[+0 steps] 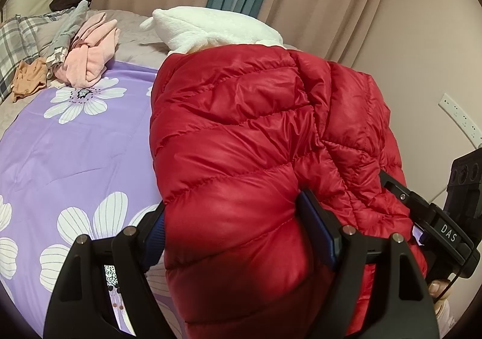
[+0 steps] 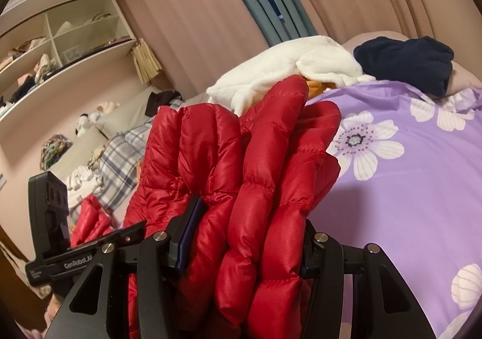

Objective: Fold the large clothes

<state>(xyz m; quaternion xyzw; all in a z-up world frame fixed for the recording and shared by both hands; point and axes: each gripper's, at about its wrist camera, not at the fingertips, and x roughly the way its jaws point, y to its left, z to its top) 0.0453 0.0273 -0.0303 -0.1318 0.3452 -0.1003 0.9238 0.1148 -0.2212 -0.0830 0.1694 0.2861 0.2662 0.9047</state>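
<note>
I hold the red jacket (image 1: 241,143) in both grippers, lifted over the purple bedsheet (image 1: 75,152) so its bulk hangs free for folding. My left gripper (image 1: 232,230) pinches a thick quilted fold at 6 o'clock; my right gripper (image 2: 244,245) squeezes several bunched layers. A white blanket (image 1: 211,28) lies beyond at 12 o'clock.

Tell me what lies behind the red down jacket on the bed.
Behind the red down jacket lies a white fleece garment, partly covered by it. Something orange peeks out between them; the rest is hidden.
</note>
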